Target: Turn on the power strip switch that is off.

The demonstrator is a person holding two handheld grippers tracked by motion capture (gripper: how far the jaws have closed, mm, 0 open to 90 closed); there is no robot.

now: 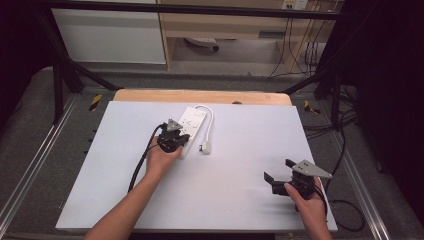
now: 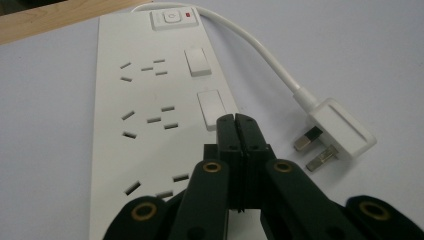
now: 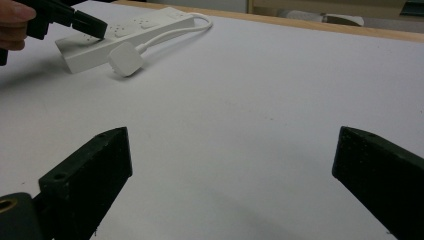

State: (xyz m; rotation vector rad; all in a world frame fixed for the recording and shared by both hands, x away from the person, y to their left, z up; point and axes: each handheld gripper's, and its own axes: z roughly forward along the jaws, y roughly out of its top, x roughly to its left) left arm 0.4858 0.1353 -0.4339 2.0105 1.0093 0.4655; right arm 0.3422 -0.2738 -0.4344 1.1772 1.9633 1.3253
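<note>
A white power strip (image 1: 194,120) lies at the middle back of the white board, its short cable looping to a white three-pin plug (image 1: 204,147) that lies beside it. My left gripper (image 1: 176,136) is over the strip's near end, jaws shut with nothing between them. In the left gripper view its tips (image 2: 236,121) rest at the near edge of the second rocker switch (image 2: 210,106) on the strip (image 2: 145,130); the plug (image 2: 340,131) lies to the right, pins up. My right gripper (image 1: 278,170) stands open near the front right, and its view (image 3: 230,165) looks along the bare board.
The white board (image 1: 240,165) covers a wooden table (image 1: 200,96). A black frame (image 1: 65,70) and loose cables (image 1: 345,150) surround it. The right gripper view shows the strip (image 3: 125,27), plug (image 3: 125,59) and left gripper (image 3: 65,17) far off.
</note>
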